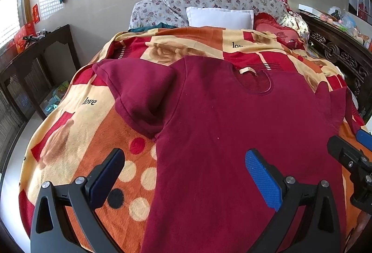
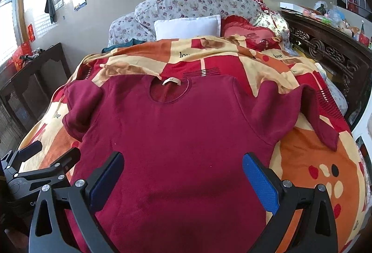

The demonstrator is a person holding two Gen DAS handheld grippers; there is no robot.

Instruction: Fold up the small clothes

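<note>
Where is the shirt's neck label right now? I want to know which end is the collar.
The cream label sits inside the neckline at the far end of the maroon shirt, toward the white pillow, in both wrist views.

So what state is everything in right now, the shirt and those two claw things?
Maroon shirt: spread flat, face up on the blanket, sleeves out, unfolded.
Left gripper: open, holding nothing, above the shirt's lower left edge.
Right gripper: open, holding nothing, above the shirt's lower part.
</note>
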